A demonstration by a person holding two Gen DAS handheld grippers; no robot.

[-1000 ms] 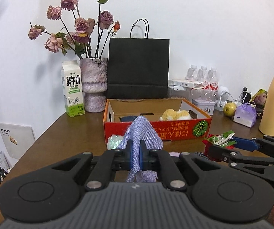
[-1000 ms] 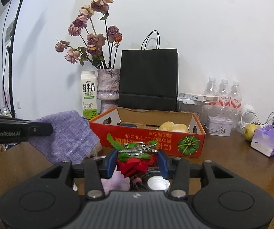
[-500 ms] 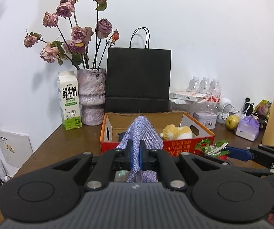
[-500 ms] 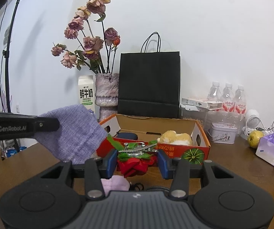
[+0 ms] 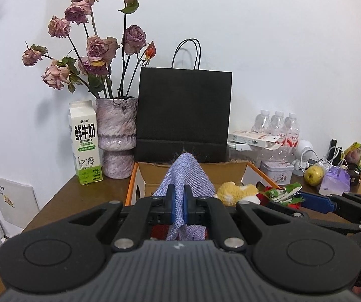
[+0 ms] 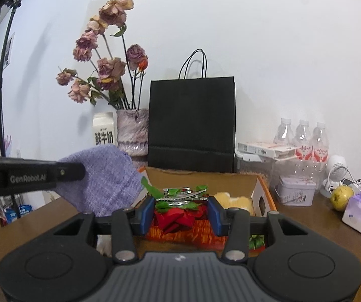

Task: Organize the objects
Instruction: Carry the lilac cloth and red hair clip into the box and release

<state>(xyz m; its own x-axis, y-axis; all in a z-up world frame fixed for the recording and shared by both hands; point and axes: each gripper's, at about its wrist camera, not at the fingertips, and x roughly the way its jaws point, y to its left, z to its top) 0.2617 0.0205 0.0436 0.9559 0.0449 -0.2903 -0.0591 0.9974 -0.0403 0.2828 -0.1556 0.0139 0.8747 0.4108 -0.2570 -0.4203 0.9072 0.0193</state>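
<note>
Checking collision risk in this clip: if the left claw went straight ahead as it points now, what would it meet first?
Probably the black paper bag behind the cardboard box; the left claw, shut on the purple cloth, seems above the box, though depth is unclear.

Brown table (image 6: 331,241): orange box (image 6: 262,196), milk carton (image 5: 84,142), vase (image 5: 116,136), black bag (image 5: 184,115), apple (image 6: 341,197).

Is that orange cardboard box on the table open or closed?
Open. The orange cardboard box has no lid over its top, and a yellow plush toy shows lying inside it, in front of the black paper bag.
</note>
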